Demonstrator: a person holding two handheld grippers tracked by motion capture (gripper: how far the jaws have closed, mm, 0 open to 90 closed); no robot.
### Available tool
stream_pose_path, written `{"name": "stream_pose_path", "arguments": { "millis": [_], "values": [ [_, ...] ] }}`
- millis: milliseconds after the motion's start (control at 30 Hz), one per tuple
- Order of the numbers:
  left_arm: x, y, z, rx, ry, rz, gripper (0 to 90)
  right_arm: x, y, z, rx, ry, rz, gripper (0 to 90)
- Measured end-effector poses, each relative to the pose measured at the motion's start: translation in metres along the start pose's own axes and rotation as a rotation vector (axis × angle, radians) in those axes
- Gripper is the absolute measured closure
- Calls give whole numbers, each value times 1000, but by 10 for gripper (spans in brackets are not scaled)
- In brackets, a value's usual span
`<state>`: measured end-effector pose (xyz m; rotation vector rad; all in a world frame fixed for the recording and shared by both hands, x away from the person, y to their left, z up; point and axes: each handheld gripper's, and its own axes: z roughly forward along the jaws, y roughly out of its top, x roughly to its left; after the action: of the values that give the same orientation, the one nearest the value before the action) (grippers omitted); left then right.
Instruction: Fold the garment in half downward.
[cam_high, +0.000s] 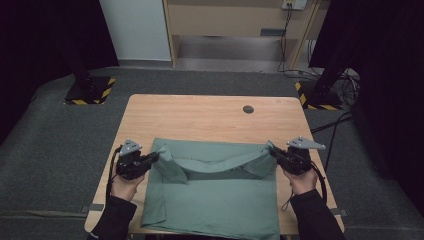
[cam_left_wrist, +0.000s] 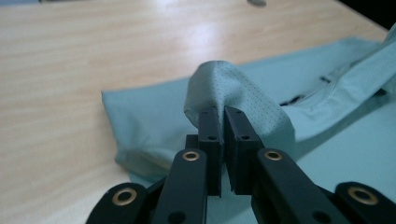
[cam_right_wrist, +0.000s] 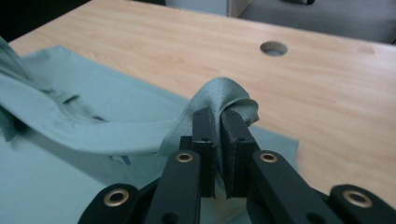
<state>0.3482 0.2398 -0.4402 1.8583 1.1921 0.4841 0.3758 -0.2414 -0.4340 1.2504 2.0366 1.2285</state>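
On the near half of the worktop (cam_high: 210, 112): green shirt (cam_high: 215, 200) spread flat, hem at the near edge | left gripper (cam_high: 152, 159): clamped on the shirt's far left corner, lifted | right gripper (cam_high: 272, 149): clamped on the far right corner, lifted | collar edge sags between them.

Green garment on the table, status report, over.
Left gripper and right gripper both shut on green garment, one pinched corner each. Fold sags between them. Table ahead clear.
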Motion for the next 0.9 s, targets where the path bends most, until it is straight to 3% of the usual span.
{"name": "stream_pose_path", "arguments": {
  "millis": [200,333,600,733,900],
  "values": [
    [-2,-29,-2,61,13,-31,853,6,-32,-8,43,12,23,853],
    [-3,-49,-3,100,9,-59,850,6,-56,-10,100,11,44,849],
    [-4,-80,8,180,5,-88,842,6,-92,-9,165,21,78,836],
    [1,-81,10,188,21,-95,796,6,-98,-9,169,37,87,757],
    [9,-65,7,147,51,-104,655,3,-87,-14,109,41,96,606]
  ]
}}
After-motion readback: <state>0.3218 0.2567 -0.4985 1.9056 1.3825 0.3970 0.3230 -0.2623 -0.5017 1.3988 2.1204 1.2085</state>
